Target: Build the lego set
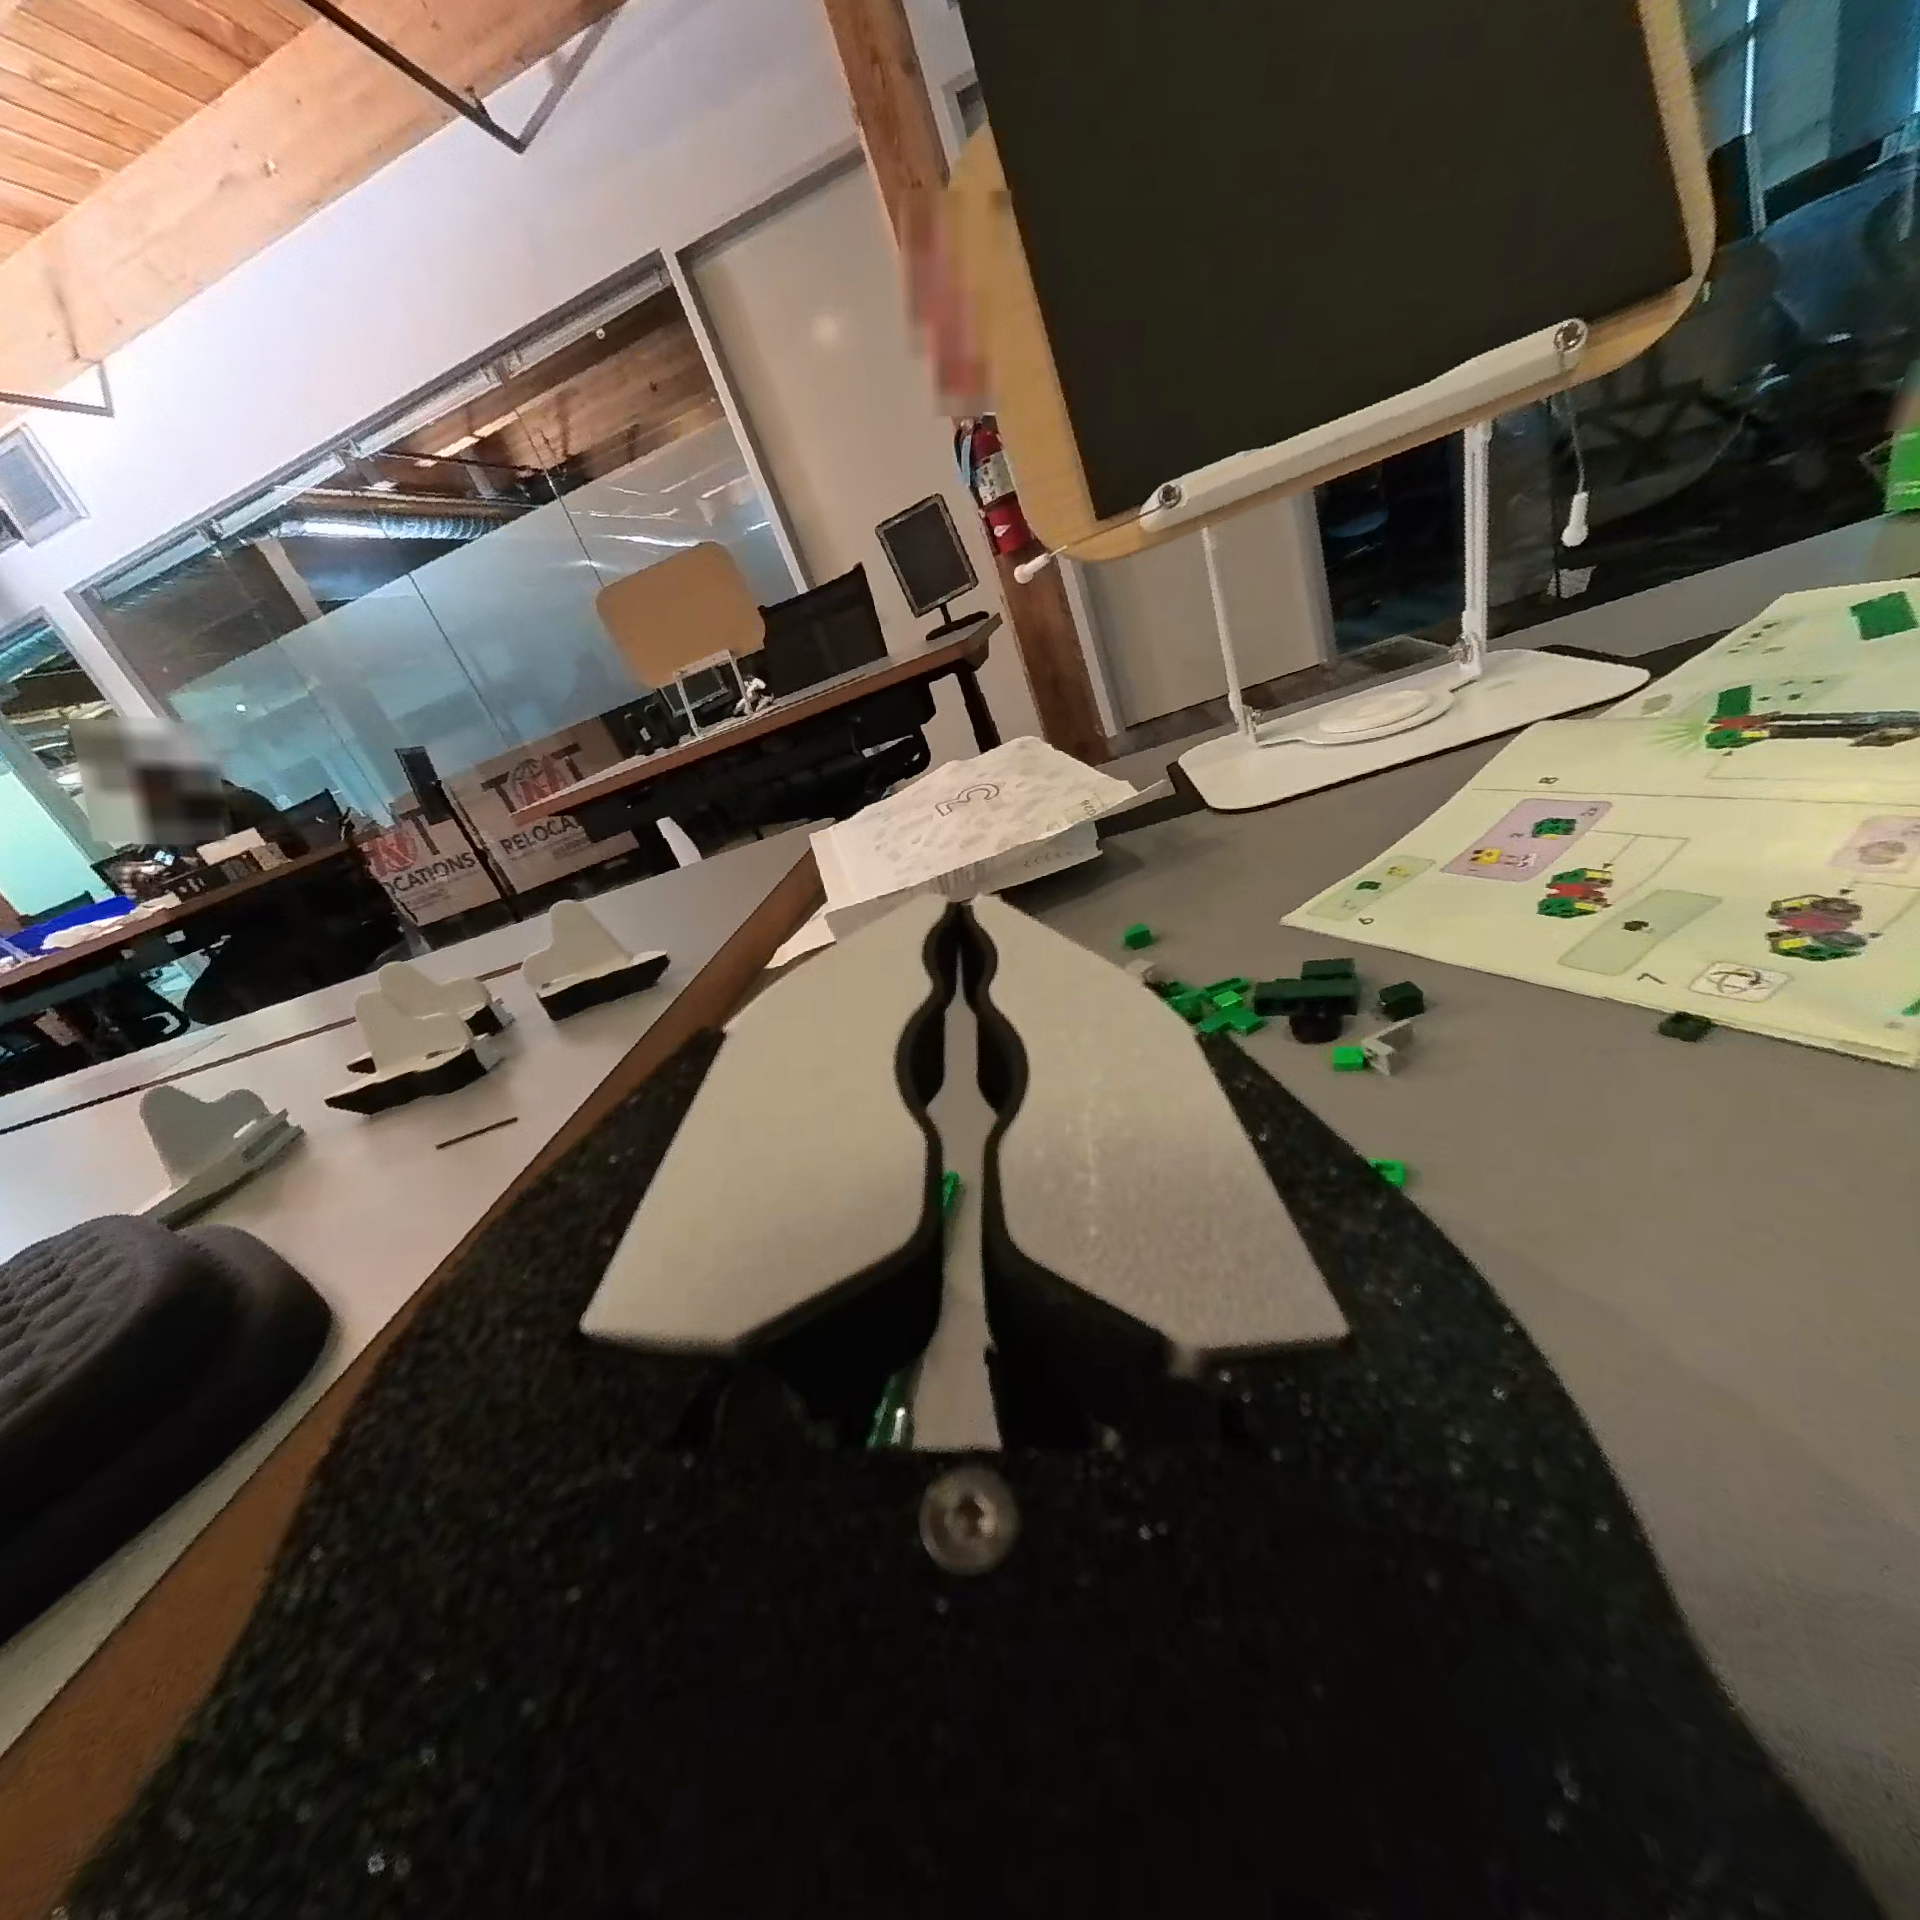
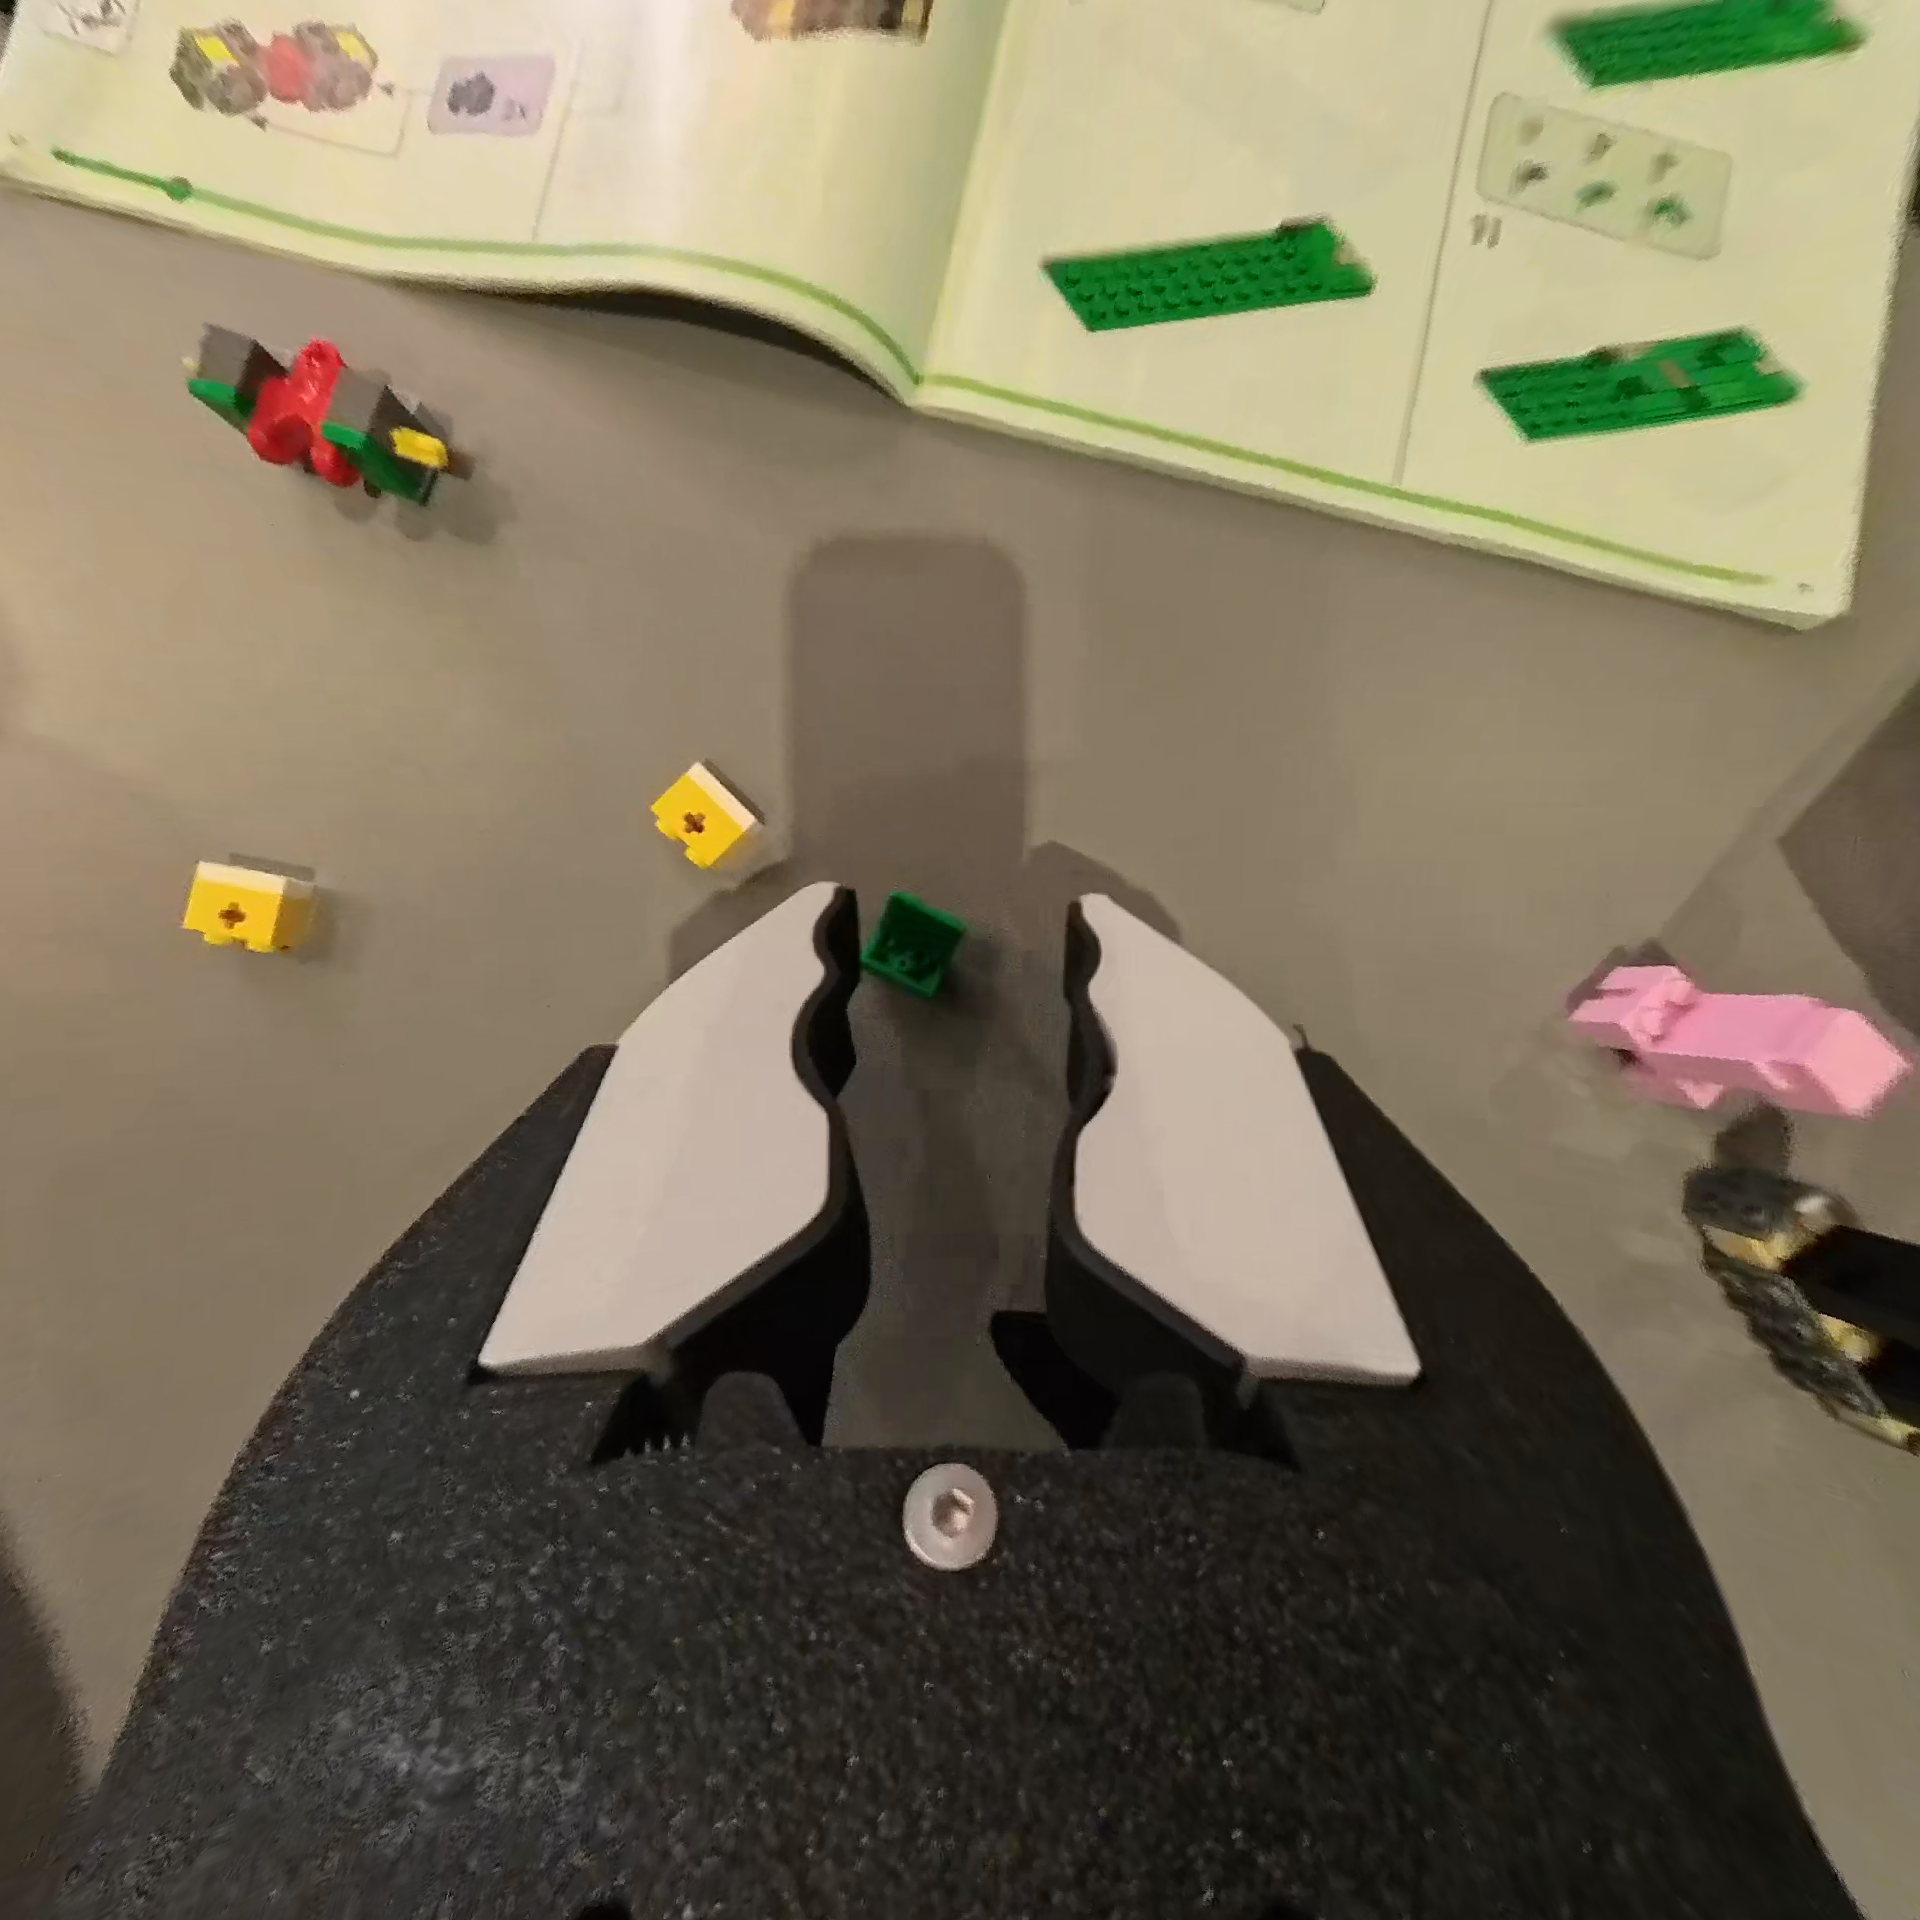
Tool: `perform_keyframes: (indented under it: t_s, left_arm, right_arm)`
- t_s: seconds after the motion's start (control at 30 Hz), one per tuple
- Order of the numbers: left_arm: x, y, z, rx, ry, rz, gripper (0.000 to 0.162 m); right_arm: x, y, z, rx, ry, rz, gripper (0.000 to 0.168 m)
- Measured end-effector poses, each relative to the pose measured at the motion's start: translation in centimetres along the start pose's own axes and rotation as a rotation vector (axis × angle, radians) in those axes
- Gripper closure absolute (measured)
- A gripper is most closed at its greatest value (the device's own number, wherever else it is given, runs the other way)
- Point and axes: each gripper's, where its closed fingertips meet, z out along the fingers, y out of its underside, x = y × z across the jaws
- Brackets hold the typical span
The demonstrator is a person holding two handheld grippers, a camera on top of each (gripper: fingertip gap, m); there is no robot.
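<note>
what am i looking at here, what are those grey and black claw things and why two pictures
Each picture comes from a camera fixed on a hand-held two-finger gripper, looking forward along its fingers. A person holds one in each hand; there is no robot arm.

The left wrist view shows the left gripper low over a grey table, its fingers closed. Whether it grips anything is unclear. Ahead lie small green bricks, an open booklet, a white bag and a lamp.

The right wrist view looks down at the same table. The right gripper is open, with a green brick lying between its fingertips, not yet gripped. Nearby are two yellow bricks, a red and grey assembly and a pink pig.
</note>
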Motion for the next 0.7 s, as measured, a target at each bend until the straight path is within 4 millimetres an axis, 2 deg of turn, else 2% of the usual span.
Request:
perform_keyframes:
  t_s: [0.1,0.2,0.43,0.57,0.7]
  left_arm:
    - [0.0,0.0,0.0,-0.001,-0.001,0.001,0.162]
    - [0.0,0.2,0.2,-0.008,0.005,0.003,0.162]
    - [0.0,0.4,0.2,-0.019,-0.003,0.021,0.162]
    - [0.0,0.6,0.4,-0.031,-0.007,0.035,0.162]
    - [-0.1,0.5,0.3,-0.028,-0.014,0.046,0.162]
  right_arm:
    - [-0.2,-2.4,-1.5,0.195,-0.004,-0.066,0.131]
    - [-3.0,-4.1,-2.3,0.355,-0.178,-0.159,0.130]
    - [-10.1,-2.7,-1.3,0.323,-0.468,-0.405,0.130]
    - [-11.5,-2.5,-0.9,0.327,-0.524,-0.429,0.131]
    - [-11.9,-2.2,-0.7,0.323,-0.539,-0.443,0.132]
